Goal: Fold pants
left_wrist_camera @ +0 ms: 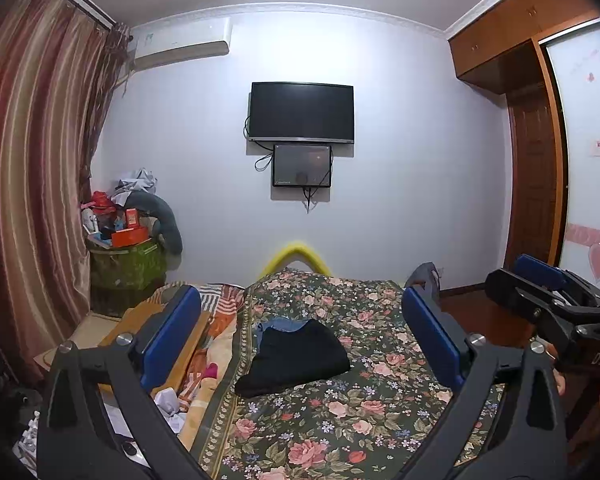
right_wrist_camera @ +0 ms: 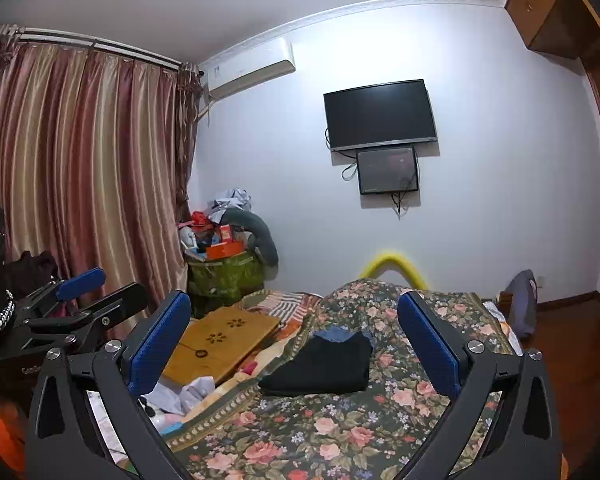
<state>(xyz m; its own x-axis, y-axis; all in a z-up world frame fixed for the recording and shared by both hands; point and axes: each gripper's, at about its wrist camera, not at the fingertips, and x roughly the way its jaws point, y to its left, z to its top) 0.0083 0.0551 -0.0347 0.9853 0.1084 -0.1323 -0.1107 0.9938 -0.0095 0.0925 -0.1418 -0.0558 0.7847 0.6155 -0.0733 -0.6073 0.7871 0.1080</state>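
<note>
Folded black pants (left_wrist_camera: pixel 296 356) (right_wrist_camera: pixel 320 368) lie in a compact stack on the floral bedspread (left_wrist_camera: pixel 340 420) (right_wrist_camera: pixel 300 436). A bit of blue cloth (left_wrist_camera: pixel 280 325) (right_wrist_camera: pixel 332 335) shows at their far edge. My left gripper (left_wrist_camera: pixel 299 294) hovers in front of the pants, its blue pads wide apart with nothing between them. My right gripper (right_wrist_camera: pixel 294 300) is likewise open and empty, held back from the stack. Each gripper also shows in the other's view: the right gripper (left_wrist_camera: pixel 516 276) at the right edge, the left gripper (right_wrist_camera: pixel 108 286) at the left edge.
A wooden board (right_wrist_camera: pixel 220 340) (left_wrist_camera: pixel 148 320) and white crumpled items (right_wrist_camera: pixel 192 392) lie left of the bedspread. A green bin (left_wrist_camera: pixel 128 268) piled with clutter stands by the striped curtain (left_wrist_camera: pixel 32 200). A television (left_wrist_camera: pixel 302 112) hangs on the far wall. A wardrobe (left_wrist_camera: pixel 536 184) is at right.
</note>
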